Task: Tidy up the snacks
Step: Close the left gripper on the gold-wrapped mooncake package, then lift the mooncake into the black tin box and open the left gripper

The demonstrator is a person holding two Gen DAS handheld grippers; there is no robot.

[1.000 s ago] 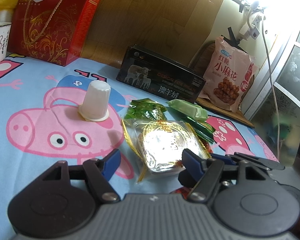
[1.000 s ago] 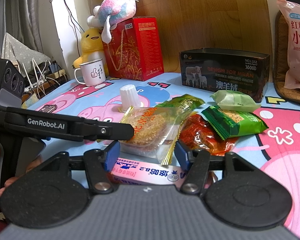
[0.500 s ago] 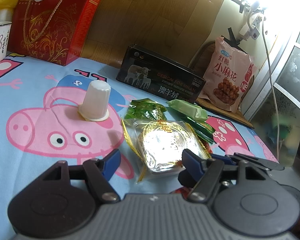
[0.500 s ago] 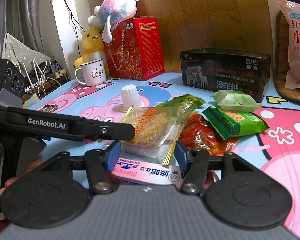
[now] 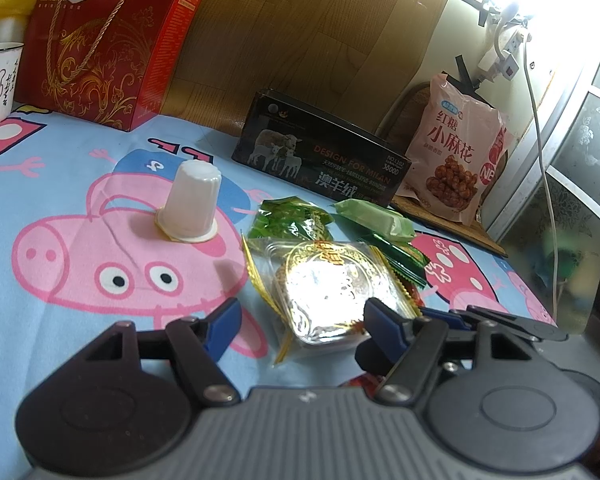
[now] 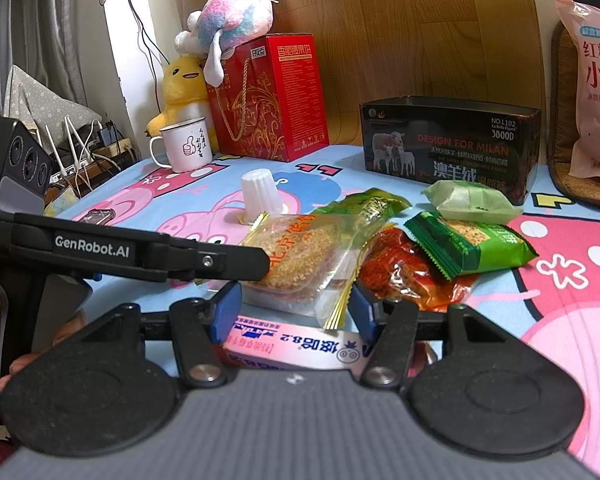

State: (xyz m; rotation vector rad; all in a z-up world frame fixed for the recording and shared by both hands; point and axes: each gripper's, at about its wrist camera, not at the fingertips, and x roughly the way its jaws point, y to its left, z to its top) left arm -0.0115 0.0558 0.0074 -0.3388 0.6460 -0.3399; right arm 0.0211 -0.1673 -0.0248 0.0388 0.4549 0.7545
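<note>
Hovering w/ both sets of jaws apart, nothing gripped: right gripper (image 6: 294,310) over a pink carton (image 6: 296,346), left gripper (image 5: 300,314) just before the clear mooncake pack (image 5: 328,286). Green/red snack packs (image 6: 470,244) piled behind, jelly cup (image 5: 190,206) left of them, black box (image 5: 320,160) at the back.

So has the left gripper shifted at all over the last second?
No. The left gripper frames the clear cake packet as before, and the white cup sits at the same spot in view.

Daylight floods in above and right of the left gripper (image 5: 302,314), blowing out that corner; glare whitens the clear packet (image 5: 324,284) ahead. Edges bend fisheye-style.
</note>
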